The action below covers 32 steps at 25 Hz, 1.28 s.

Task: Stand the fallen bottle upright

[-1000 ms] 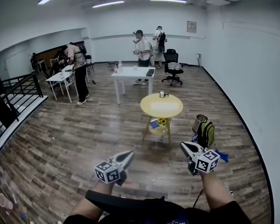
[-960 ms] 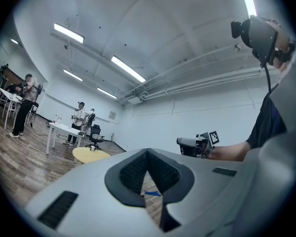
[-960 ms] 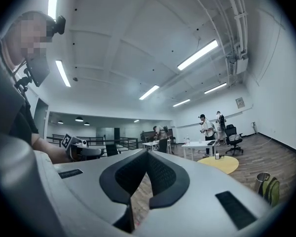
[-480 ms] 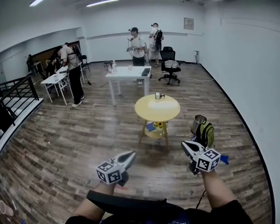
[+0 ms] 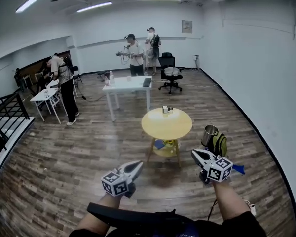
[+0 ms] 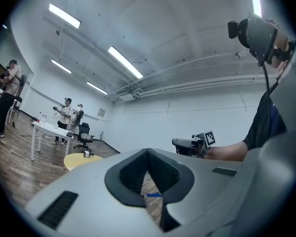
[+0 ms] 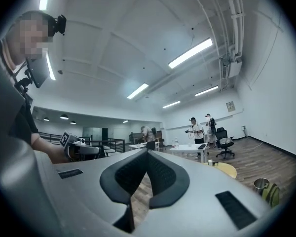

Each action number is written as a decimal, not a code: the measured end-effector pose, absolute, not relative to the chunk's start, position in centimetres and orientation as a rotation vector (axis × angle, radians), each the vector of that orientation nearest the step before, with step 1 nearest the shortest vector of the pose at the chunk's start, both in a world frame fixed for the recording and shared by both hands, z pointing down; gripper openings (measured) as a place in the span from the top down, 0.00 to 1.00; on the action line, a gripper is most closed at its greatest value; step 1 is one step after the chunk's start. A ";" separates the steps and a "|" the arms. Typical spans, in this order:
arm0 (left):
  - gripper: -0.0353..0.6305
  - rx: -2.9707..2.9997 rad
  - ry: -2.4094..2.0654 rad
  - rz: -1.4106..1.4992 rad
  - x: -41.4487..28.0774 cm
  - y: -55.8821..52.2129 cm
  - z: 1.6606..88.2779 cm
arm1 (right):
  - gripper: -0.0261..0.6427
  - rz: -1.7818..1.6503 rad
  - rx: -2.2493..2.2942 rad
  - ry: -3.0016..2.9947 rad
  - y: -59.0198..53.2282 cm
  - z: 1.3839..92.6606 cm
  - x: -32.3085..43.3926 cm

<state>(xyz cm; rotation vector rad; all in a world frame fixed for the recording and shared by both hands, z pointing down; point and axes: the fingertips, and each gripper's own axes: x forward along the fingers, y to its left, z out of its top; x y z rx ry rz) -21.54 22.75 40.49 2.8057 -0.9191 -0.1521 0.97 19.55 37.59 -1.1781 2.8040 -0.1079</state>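
Note:
A small white object with a dark end (image 5: 165, 109) lies on the round yellow table (image 5: 166, 127) ahead of me; it is too small to tell whether it is the bottle. It also shows in the left gripper view (image 6: 87, 153) and the right gripper view (image 7: 214, 163). My left gripper (image 5: 138, 166) is held level and shut, nothing in it, well short of the table. My right gripper (image 5: 195, 154) is level beside the table's right side, also shut and empty. In their own views the left gripper (image 6: 148, 152) and the right gripper (image 7: 148, 152) have their jaws met at the tips.
A green backpack (image 5: 218, 144) with a metal cup (image 5: 209, 132) sits on the floor right of the yellow table. A white table (image 5: 128, 85), an office chair (image 5: 170, 75) and several people stand farther back. A black railing (image 5: 5, 112) runs at the left.
The whole room has slid toward me: the yellow table and the backpack are nearer. Both grippers keep the same place in the head view and stay shut.

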 end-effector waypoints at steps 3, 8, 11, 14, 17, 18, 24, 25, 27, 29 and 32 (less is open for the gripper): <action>0.94 2.814 -0.908 -0.141 -23.9 19.0 40.6 | 0.93 -0.114 -1.189 2.788 16.1 37.7 -1.5; 0.94 2.801 -0.898 -0.140 -24.8 13.2 41.0 | 0.93 -0.125 -1.189 2.808 10.4 38.4 -2.8; 0.94 2.790 -0.917 -0.137 -24.3 9.6 41.7 | 0.93 -0.131 -1.170 2.815 6.4 38.8 -2.3; 0.94 2.781 -0.945 -0.136 -22.8 5.9 41.9 | 0.93 -0.122 -1.133 2.827 2.3 38.8 -1.1; 0.94 2.782 -0.978 -0.126 -20.3 1.5 41.5 | 0.93 -0.112 -1.089 2.841 -2.9 38.4 1.1; 0.94 2.781 -0.993 -0.125 -19.4 0.0 41.4 | 0.93 -0.109 -1.075 2.849 -4.7 38.2 1.9; 0.94 2.765 -1.068 -0.175 -13.6 -8.9 40.2 | 0.93 -0.059 -0.990 2.916 -13.8 37.2 6.7; 0.94 2.763 -1.070 -0.183 -12.4 -10.3 40.1 | 0.93 -0.055 -0.979 2.923 -15.2 37.0 7.6; 0.94 2.761 -1.066 -0.189 -10.5 -12.9 40.1 | 0.93 -0.057 -0.966 2.934 -18.0 36.9 9.1; 0.94 2.753 -1.058 -0.191 -9.3 -15.1 40.4 | 0.93 -0.071 -0.968 2.932 -20.5 37.1 10.2; 0.94 2.748 -1.044 -0.179 -8.5 -18.4 41.0 | 0.93 -0.098 -0.979 2.919 -23.9 37.6 11.0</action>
